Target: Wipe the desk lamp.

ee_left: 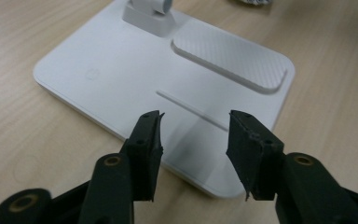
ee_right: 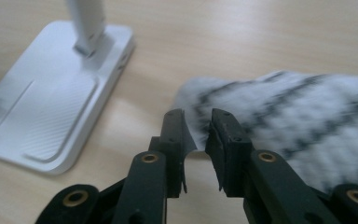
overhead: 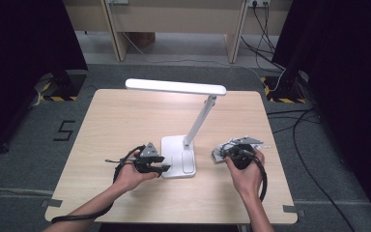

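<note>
A white desk lamp stands mid-table, with its flat base toward the front and its long head toward the back. My left gripper sits at the base's left edge. In the left gripper view it is open, its jaws wide apart over the near corner of the base and holding nothing. A white cloth with black stripes lies right of the lamp. My right gripper is at it. In the right gripper view its jaws stand a narrow gap apart, with the edge of the cloth between them.
The lamp's arm slants up and right from the base. A ribbed pad is set into the base. The wooden table ends close behind the hands. Cables run over the floor to the right.
</note>
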